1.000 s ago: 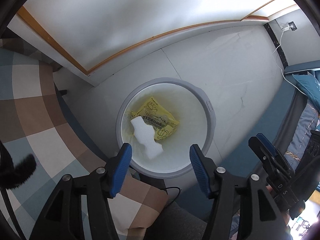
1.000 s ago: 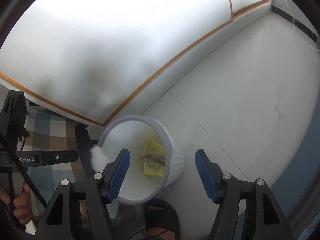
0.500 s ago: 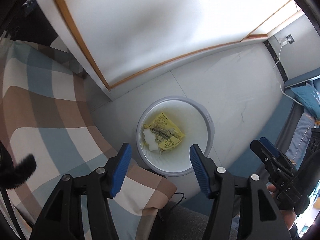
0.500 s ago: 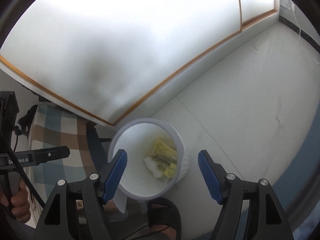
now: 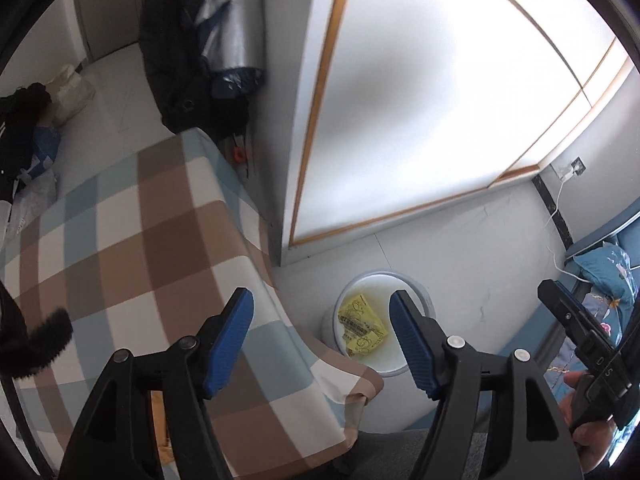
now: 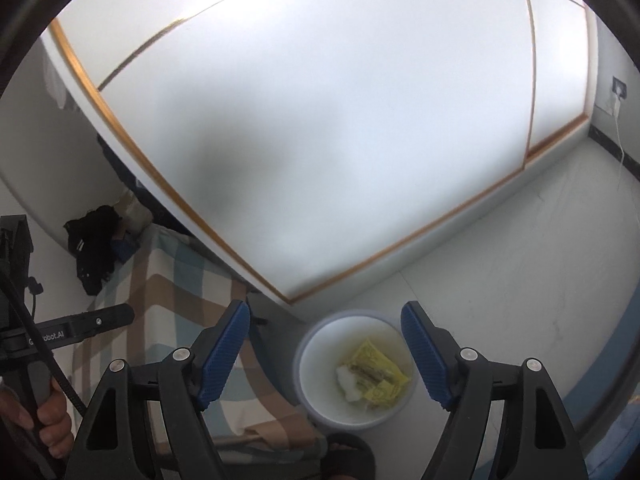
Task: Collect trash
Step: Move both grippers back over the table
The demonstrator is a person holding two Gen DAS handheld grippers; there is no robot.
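- left gripper [image 5: 320, 320]: jaws spread wide, nothing between them; hangs above the edge of the checked cloth [image 5: 132, 240].
- right gripper [image 6: 325, 338]: also wide apart, carrying nothing.
- white bin [image 5: 420, 300] stands on the floor at about 1 o'clock from the left gripper, just beside the cloth's hanging corner; in the right wrist view it sits at about 5 o'clock from the gap centre, low between the fingers.
- Inside the bin: yellow wrapper [image 6: 372, 372], long axis roughly 10-to-4 o'clock, and a white wad [image 6: 348, 380] touching its 9 o'clock side.
- No loose trash visible on the cloth; my guess is collection is nearly finished.
- Open floor [image 6: 500, 300] at 1–3 o'clock of the bin; wardrobe base [image 6: 400, 248] near at 12.
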